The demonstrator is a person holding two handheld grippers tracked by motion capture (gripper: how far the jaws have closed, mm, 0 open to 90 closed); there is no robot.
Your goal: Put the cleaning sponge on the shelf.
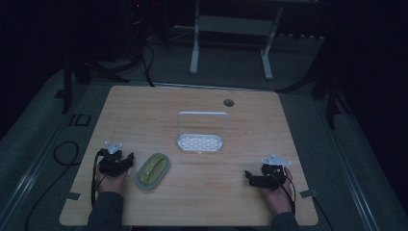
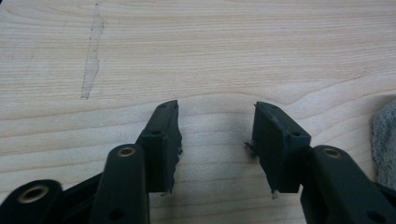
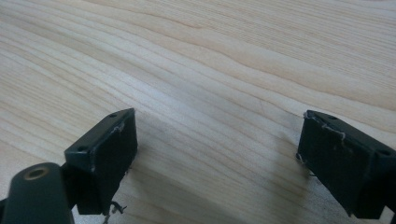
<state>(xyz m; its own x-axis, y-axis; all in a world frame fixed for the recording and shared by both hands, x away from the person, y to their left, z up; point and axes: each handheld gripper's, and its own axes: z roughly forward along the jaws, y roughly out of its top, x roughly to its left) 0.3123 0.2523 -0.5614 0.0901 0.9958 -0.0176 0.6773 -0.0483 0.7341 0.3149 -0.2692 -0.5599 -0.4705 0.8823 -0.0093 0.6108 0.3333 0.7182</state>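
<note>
An oval green-rimmed dish [image 1: 153, 171] lies on the wooden table [image 1: 202, 144] at the front left. Just left of it rests my left gripper [image 1: 129, 159], held by a hand, jaws open and empty; in the left gripper view it [image 2: 217, 121] looks down on bare wood. A white rack [image 1: 201, 134] with a tall hoop handle stands at the table's middle. At the front right a hand holds my right gripper [image 1: 247, 177], pointing left. In the right gripper view its jaws [image 3: 217, 135] stand wide apart over bare wood, open with nothing between them.
A round cable hole [image 1: 229, 102] sits near the table's far edge. A grey fabric-like patch [image 2: 385, 140] shows at the right edge of the left gripper view. Beyond the table stand white frame legs [image 1: 195, 53]; black cables [image 1: 62, 154] trail on the floor at left.
</note>
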